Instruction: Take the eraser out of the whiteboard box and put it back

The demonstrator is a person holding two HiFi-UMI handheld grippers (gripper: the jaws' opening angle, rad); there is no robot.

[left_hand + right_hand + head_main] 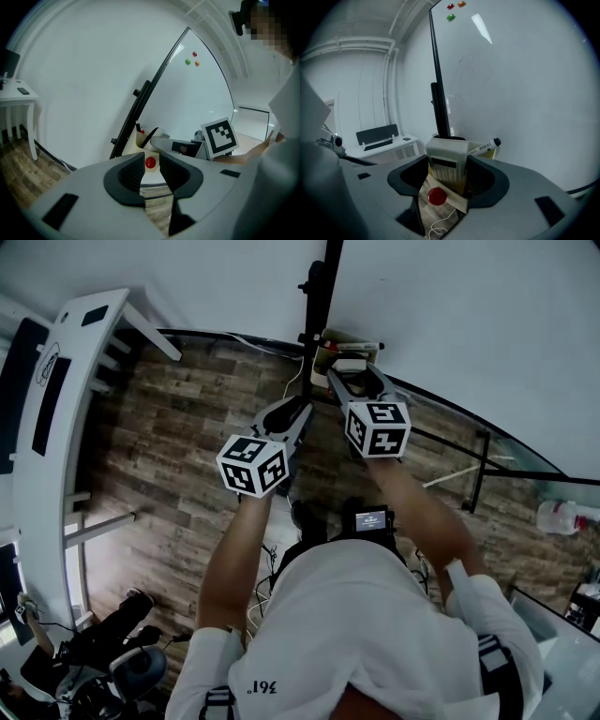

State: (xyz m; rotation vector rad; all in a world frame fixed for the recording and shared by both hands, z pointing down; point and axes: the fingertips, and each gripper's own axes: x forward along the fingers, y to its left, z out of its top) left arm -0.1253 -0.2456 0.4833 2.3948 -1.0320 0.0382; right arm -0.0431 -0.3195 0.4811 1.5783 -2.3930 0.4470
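The whiteboard box (457, 200) is a tan holder with a red magnet (437, 197) on its front, fixed at the foot of the whiteboard (515, 75). A white eraser (447, 158) stands upright at the box's mouth, and my right gripper (447, 172) is shut on it. A marker (485, 146) sticks out of the box behind it. In the head view the right gripper (352, 373) reaches to the box (328, 352). My left gripper (302, 411) hangs just left of it, narrowly open and empty. In its own view, the left gripper (151, 169) frames the box (139, 139).
The whiteboard's black post (321, 287) rises beside the box, with its stand's legs (478, 474) to the right. A white desk (56, 399) runs along the left wall. A bottle (562, 517) lies at the right, and a chair base (112, 652) at the lower left.
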